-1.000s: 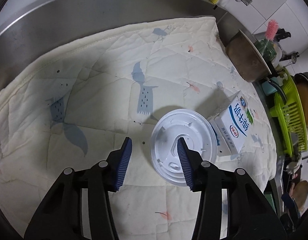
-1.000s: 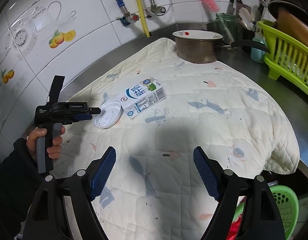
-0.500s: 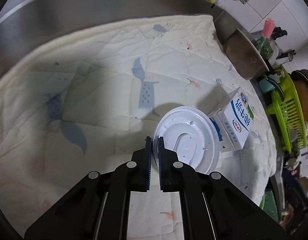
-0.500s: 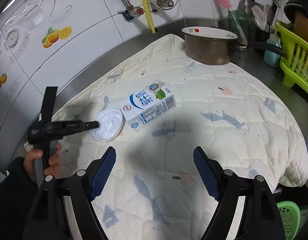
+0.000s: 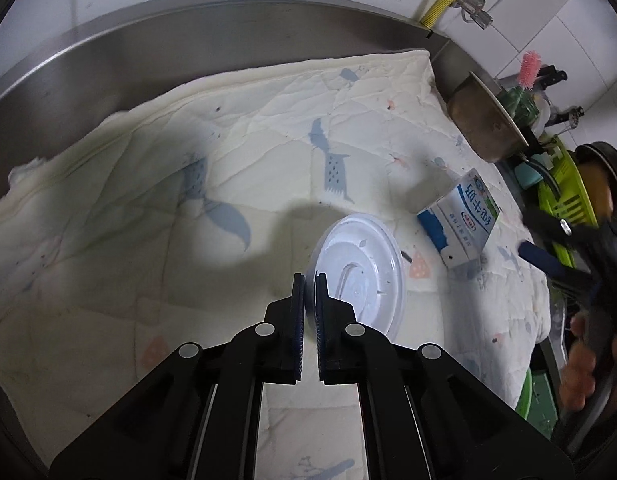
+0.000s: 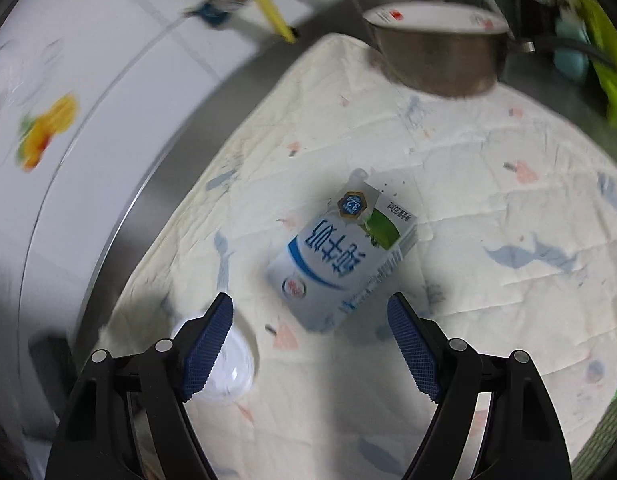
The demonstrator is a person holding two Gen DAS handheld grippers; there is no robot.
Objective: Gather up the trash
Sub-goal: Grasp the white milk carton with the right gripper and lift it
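Dim indoor light, soft shadows on the quilt (image 5: 156,184), heavy motion blur in right view, fisheye-darkened corners.

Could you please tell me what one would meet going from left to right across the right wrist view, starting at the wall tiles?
Orange fruit decal on the wall → white plastic lid by the right gripper's left finger → milk carton lying on the quilted cloth → green rack at the right edge.

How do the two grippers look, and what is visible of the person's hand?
Both the left gripper and the right gripper have matte black angular plastic bodies with round silver rivets. Their fingers carry dark blue pads with a fine grid texture. The hand is bare skin, blurred, with a dark sleeve above it.
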